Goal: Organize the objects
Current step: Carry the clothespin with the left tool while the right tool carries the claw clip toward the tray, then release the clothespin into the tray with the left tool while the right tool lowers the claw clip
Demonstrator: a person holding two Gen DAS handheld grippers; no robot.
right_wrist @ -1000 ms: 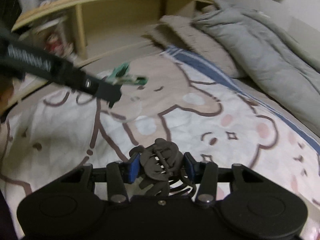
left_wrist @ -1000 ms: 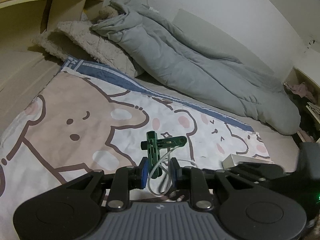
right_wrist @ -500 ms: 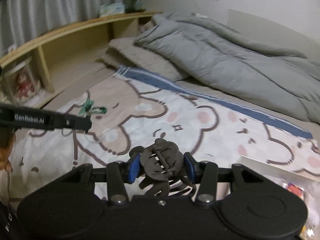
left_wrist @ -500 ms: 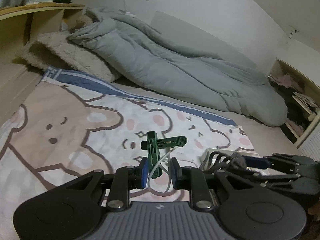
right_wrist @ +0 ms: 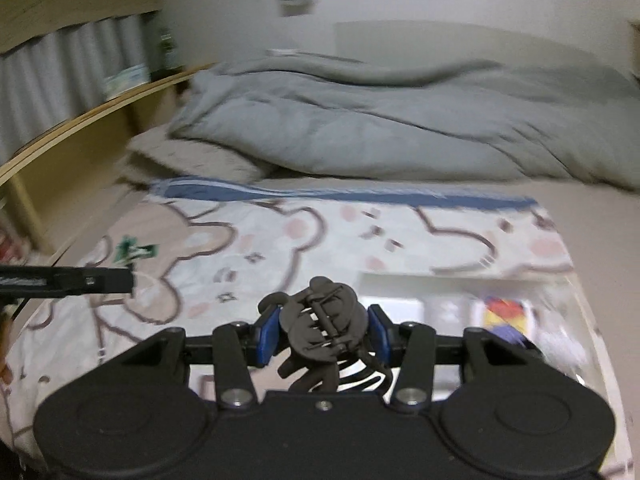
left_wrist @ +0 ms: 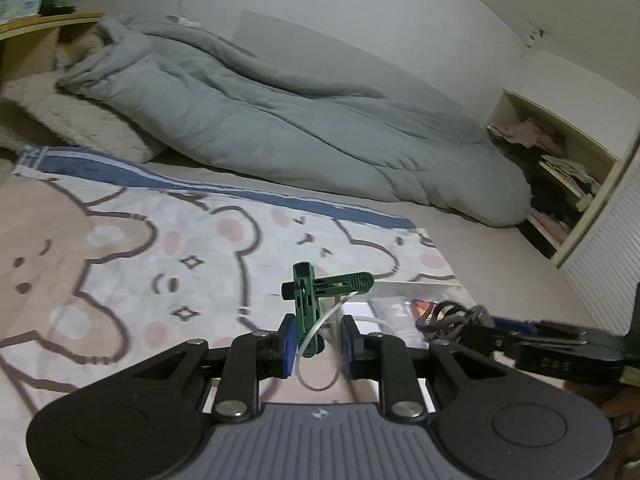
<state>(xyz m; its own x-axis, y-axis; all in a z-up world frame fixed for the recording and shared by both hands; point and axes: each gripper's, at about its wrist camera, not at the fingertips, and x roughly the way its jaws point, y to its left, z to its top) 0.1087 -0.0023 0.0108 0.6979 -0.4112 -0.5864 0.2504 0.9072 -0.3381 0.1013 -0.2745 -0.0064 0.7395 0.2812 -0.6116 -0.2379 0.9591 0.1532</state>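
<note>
Item 1: green clip [left_wrist: 308,312] with a loop of clear cord. Your left gripper [left_wrist: 316,340] is clamped on its lower stem, jaws as near together as they go, so the crosspiece stands up clear of the pads. Location: in the air above the bear-print blanket [left_wrist: 132,264].

Item 2: dark claw hair clip [right_wrist: 324,328]. Your right gripper [right_wrist: 324,332] grips it across the body, blue pads pressing both sides, teeth hanging below. Location: above the near edge of the blanket, just short of the tray.

Item 3: shallow clear tray [right_wrist: 400,280], lying on the blanket's right end. Contents: a colourful packet [right_wrist: 504,312] and pale pieces too blurred to name.

Judgement: you carry both clips raised and apart from each other, likely so neither snags, with the tray as the probable drop point.
</note>
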